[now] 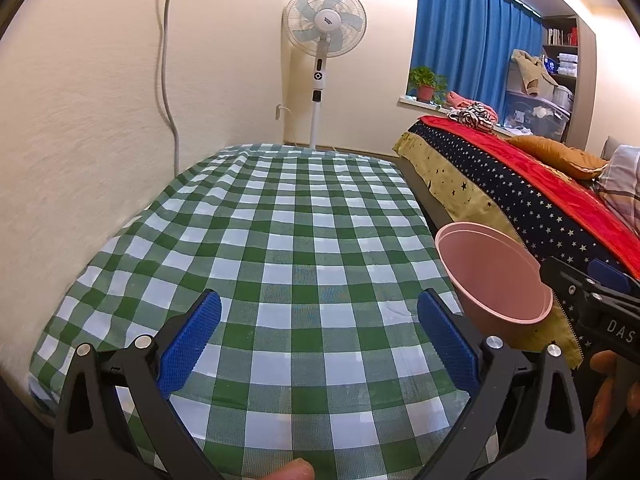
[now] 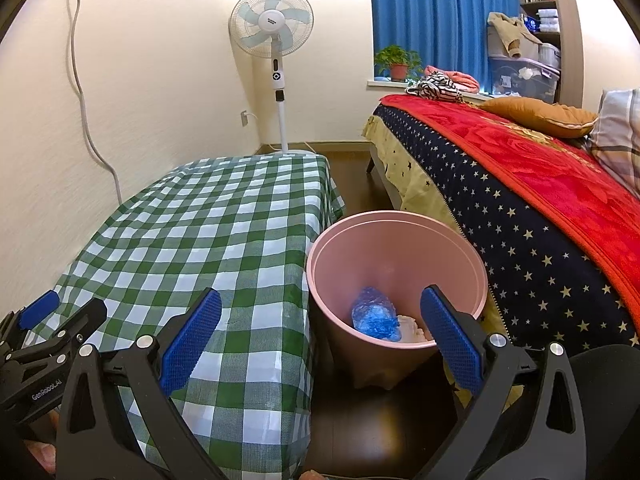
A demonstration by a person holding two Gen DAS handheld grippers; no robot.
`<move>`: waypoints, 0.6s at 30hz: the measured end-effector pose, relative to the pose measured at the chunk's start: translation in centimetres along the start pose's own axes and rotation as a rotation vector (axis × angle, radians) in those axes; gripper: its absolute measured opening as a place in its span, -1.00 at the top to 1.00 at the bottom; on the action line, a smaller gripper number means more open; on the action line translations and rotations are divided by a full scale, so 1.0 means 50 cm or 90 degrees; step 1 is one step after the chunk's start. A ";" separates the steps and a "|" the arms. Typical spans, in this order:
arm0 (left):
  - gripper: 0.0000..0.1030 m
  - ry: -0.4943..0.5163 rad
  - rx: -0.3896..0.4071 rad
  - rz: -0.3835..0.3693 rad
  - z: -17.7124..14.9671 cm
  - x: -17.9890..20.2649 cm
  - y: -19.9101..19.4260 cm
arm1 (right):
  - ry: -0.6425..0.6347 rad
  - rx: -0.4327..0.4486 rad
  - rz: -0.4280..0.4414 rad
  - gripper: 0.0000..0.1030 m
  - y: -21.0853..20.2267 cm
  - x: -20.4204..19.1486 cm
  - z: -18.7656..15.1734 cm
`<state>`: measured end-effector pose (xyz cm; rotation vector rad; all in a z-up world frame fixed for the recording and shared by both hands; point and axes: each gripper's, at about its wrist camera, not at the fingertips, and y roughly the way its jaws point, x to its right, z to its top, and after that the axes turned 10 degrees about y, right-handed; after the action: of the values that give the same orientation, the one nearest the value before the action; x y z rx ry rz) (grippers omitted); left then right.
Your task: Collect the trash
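- The left gripper hangs above the table, which is covered with a green and white checked cloth; its two blue pads stand wide apart and hold nothing.
- The right gripper is also spread wide, with nothing between its pads; it hangs over the right edge of the table and over the bin.
- The bin is pink and round and stands upright on the dark floor, just beside the right side of the table, between the table and the bed.
- In the right wrist view, the right pad of the right gripper overlaps the near rim of the bin, while the left pad lies over the cloth.
- Inside the bin lies the trash: a crumpled blue plastic bag and beside it some white paper, both at the bottom.
- In the left wrist view the bin is to the right of the left gripper, near its right pad; its bottom is hidden from here.
- The right gripper shows at the right edge of that view, just beside the bin's rim.
- At the back a white fan stands by the wall, near blue curtains.
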<state>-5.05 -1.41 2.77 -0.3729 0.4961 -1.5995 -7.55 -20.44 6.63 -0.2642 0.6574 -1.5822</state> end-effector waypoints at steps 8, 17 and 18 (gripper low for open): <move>-0.85 -0.001 0.001 -0.001 0.001 0.005 -0.002 | -0.002 0.000 -0.001 -0.90 -0.001 0.001 -0.001; -0.85 -0.002 0.003 -0.004 0.002 0.011 -0.004 | -0.005 -0.002 0.001 -0.90 -0.001 -0.001 -0.002; -0.85 -0.002 0.003 -0.004 0.002 0.012 -0.005 | -0.005 -0.002 0.002 -0.90 -0.001 -0.001 -0.002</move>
<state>-5.26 -1.99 2.94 -0.3741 0.4891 -1.6057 -7.63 -20.36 6.58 -0.2721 0.6539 -1.5771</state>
